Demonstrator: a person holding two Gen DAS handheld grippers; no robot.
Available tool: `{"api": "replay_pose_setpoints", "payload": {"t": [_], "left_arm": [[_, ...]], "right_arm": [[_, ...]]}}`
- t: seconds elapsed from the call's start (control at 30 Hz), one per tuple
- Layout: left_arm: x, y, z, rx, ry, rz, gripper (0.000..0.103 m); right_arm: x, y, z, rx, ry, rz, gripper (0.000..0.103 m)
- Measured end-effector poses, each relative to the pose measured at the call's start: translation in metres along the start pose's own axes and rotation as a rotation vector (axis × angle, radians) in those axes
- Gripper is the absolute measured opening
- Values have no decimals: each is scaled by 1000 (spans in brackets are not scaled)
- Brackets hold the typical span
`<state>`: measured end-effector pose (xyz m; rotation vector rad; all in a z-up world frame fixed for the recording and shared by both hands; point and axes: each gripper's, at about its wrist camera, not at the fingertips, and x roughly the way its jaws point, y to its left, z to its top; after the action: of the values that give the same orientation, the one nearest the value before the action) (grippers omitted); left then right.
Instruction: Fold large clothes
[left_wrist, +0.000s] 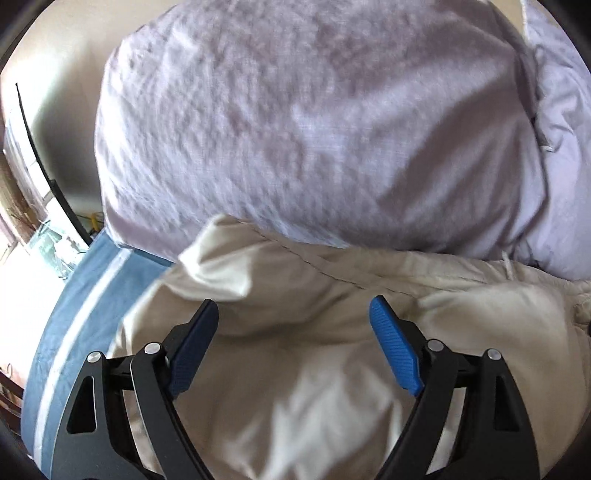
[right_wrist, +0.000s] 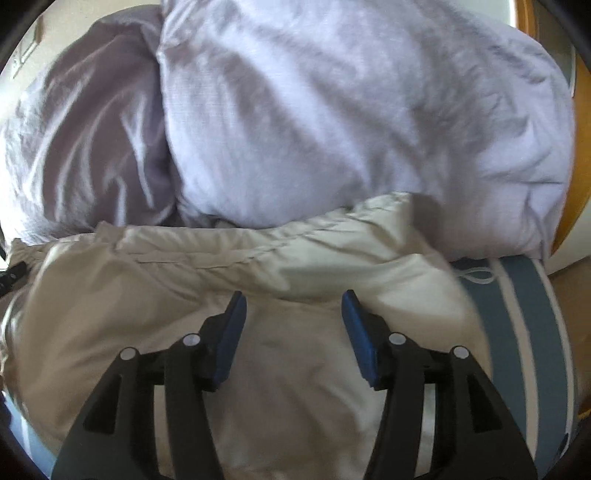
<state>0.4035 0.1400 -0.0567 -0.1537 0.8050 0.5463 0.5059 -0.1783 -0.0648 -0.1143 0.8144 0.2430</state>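
Cream jacket (left_wrist: 295, 350) spread out on the bed, over a blue sheet with white stripes (left_wrist: 74, 314), its far edge butting up against a big lilac duvet (left_wrist: 295, 129) bunched behind it. Same jacket (right_wrist: 184, 295) in the right view, with the sheet (right_wrist: 517, 332) peeking out at the right edge and the duvet (right_wrist: 332, 110) next to a darker purple pillow (right_wrist: 85, 140).

Left gripper (left_wrist: 293, 314) hanging just above the cloth with fingers spread wide, nothing between them. Right gripper (right_wrist: 293, 306) same deal: spread apart, gripping nothing, low over the fabric. Can't really tell whether either pad is brushing the cloth.

Looks puffy and light, probably a padded or windbreaker type. Soft, floppy, zero stiffness, and that sheen says slippery, so a shallow pinch would likely slide off. Better to bite a decent bunch of fabric near a seam or hem, like the stitched line (right_wrist: 207, 258) running across the far side. Two corners of the near edge seem the sensible hold, one per gripper.

Long axis seems to run left to right across both views, roughly parallel to the duvet's edge. Which end is collar and which is hem is hard to tell, too much blur. Dark buckle or toggle thing (right_wrist: 11, 277) at the far left, maybe a drawcord end.
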Motion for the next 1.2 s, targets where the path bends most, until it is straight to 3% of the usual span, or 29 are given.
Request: {"api": "replay_pose_setpoints", "payload": {"t": [0.27, 0.83, 1.2], "left_arm": [[20, 16, -13, 22, 29, 65, 85], [62, 38, -20, -8, 37, 53, 89], [76, 42, -23, -21, 38, 45, 91]], "right_arm": [[22, -3, -11, -17, 24, -64, 57], [72, 10, -19, -15, 3, -61, 65], [71, 4, -23, -15, -12, -72, 66]]}}
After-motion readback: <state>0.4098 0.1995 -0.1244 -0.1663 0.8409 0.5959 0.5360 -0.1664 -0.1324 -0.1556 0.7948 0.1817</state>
